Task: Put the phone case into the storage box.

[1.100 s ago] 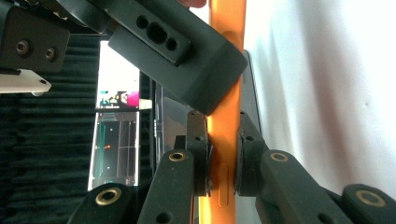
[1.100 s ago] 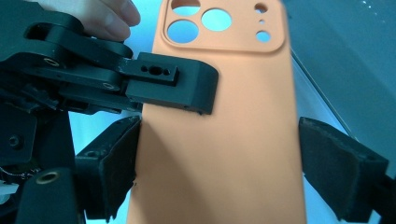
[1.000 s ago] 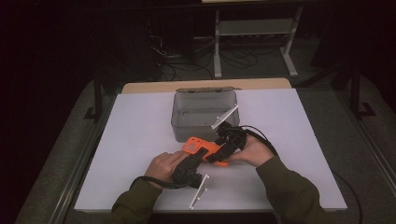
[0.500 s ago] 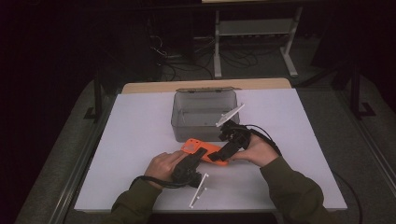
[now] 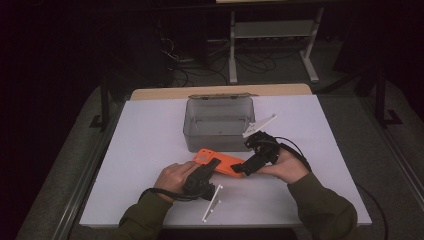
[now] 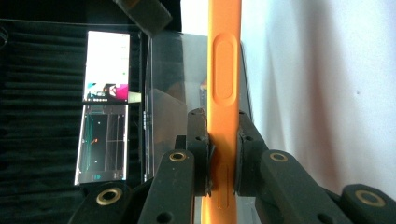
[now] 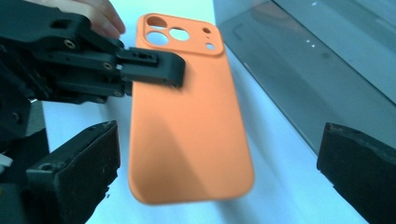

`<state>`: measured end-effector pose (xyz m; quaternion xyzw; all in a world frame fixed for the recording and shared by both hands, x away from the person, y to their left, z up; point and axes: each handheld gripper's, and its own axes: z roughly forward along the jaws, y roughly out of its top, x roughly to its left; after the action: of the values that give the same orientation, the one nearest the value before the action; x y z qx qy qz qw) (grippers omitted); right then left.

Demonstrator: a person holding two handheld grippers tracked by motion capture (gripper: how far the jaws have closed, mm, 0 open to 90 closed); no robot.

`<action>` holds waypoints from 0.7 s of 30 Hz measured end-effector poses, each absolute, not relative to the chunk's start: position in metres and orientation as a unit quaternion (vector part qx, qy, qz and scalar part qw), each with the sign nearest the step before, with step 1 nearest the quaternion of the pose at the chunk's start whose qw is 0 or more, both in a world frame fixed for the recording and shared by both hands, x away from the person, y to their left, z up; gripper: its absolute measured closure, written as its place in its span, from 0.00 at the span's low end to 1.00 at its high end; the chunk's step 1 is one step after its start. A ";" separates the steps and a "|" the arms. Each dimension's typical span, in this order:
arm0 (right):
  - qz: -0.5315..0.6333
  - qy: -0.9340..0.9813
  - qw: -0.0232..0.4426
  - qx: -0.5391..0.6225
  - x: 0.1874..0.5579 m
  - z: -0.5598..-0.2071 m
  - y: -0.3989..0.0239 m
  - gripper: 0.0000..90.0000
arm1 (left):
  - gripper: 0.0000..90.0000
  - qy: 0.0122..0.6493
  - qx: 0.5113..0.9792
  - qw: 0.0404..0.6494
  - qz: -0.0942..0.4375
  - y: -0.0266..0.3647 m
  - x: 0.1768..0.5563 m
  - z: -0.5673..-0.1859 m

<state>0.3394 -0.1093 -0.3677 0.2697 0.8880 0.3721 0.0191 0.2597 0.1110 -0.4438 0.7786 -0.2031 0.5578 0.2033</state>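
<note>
An orange phone case (image 5: 222,161) is held just above the white table (image 5: 150,140), in front of a grey see-through box (image 5: 217,125). My left gripper (image 5: 210,169) is shut on the case's long edge; in the left gripper view the pads (image 6: 201,154) pinch the case (image 6: 224,70) edge-on. My right gripper (image 5: 241,169) stands at the case's near end, its jaws just opened wide. In the right gripper view the case (image 7: 187,116) hangs between my right gripper's (image 7: 219,140) jaws, untouched, with the left gripper (image 7: 154,70) clamped on it.
The box (image 7: 327,56) is open-topped and stands just behind the case. A lit monitor (image 6: 105,107) shows beyond the table in the left gripper view. Bare table surface lies to the left and right of the hands. Cables trail from both grippers.
The right gripper's jaws have opened off the case and the right hand has drawn back to the right. The left hand and the case have stayed put.
</note>
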 end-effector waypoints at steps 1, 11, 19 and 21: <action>0.373 0.887 0.023 0.271 0.339 -0.368 -0.111 0.00 | 0.89 -0.202 0.779 0.203 0.558 0.111 0.260 -0.444; 0.383 0.877 0.057 0.284 0.327 -0.370 -0.138 0.00 | 0.89 -0.201 0.780 0.199 0.559 0.113 0.260 -0.443; 0.396 0.862 0.083 0.306 0.319 -0.376 -0.162 0.00 | 0.89 -0.202 0.780 0.193 0.560 0.112 0.260 -0.443; 0.389 0.863 0.084 0.312 0.317 -0.380 -0.167 0.00 | 0.89 -0.202 0.780 0.193 0.560 0.113 0.260 -0.443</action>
<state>0.3173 -0.1666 -0.3796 0.3119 0.8628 0.3890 0.0841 0.2600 0.1126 -0.4430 0.7803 -0.2020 0.5597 0.1926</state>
